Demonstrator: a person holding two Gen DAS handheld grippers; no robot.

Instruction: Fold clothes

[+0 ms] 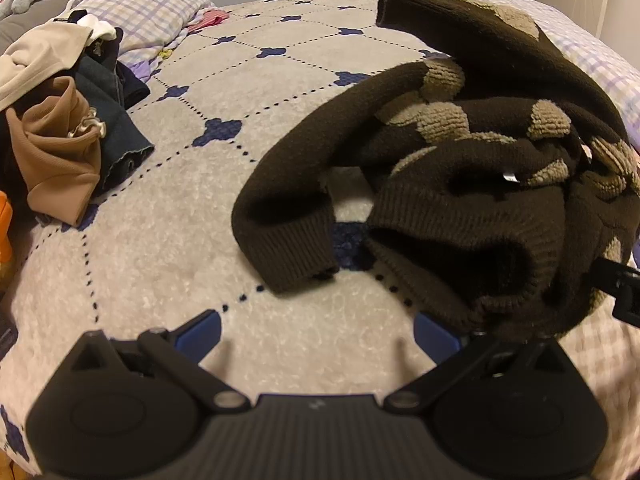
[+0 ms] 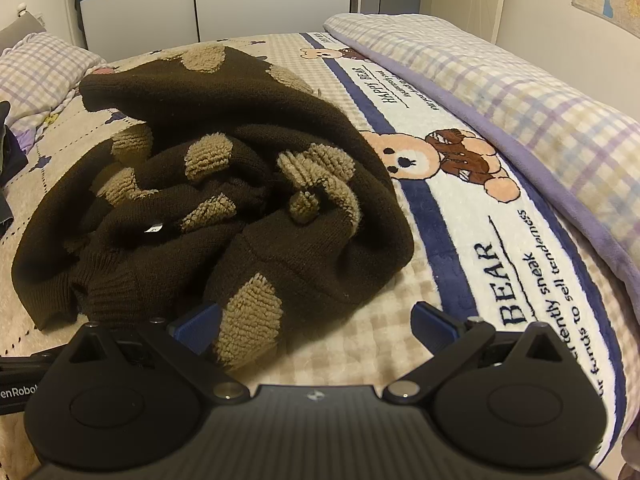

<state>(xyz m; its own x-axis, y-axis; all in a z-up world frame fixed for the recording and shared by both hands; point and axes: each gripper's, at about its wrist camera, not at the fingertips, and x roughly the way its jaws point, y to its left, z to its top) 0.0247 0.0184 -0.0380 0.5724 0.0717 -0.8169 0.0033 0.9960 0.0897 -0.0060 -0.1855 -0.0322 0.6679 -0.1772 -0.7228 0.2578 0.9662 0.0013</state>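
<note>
Between the blue pads, left tongs (image 1: 318, 334): spread wide apart, nothing gripped; only bare blanket lies in the gap. The right pad's tip is half covered by the sweater's ribbed hem.
Right tongs (image 2: 316, 330): also spread wide, clamped on nothing; the left pad (image 2: 198, 326) sits against a tan fleecy patch at the sweater's near edge, though whether it touches is hard to say.
Task's thing: a dark brown knitted sweater with tan fleecy patches (image 1: 476, 184) lies crumpled in a heap on the bed, one ribbed-cuff sleeve curling out toward the left tongs. Its front, back and neck cannot be made out in the bunching; a small white label (image 2: 153, 229) peeks out of a fold.
Bed cover: pale grey plush blanket with navy dotted diamonds (image 1: 168, 248); on the right side, a cream strip printed with teddy bears (image 2: 436, 160), its lettering partly cut off.
Farther off: a jumbled pile of tan, cream and dark blue clothes (image 1: 64, 120) at the left edge, cropped by the frame.
Beyond: a lilac checked pillow (image 1: 148, 8).
</note>
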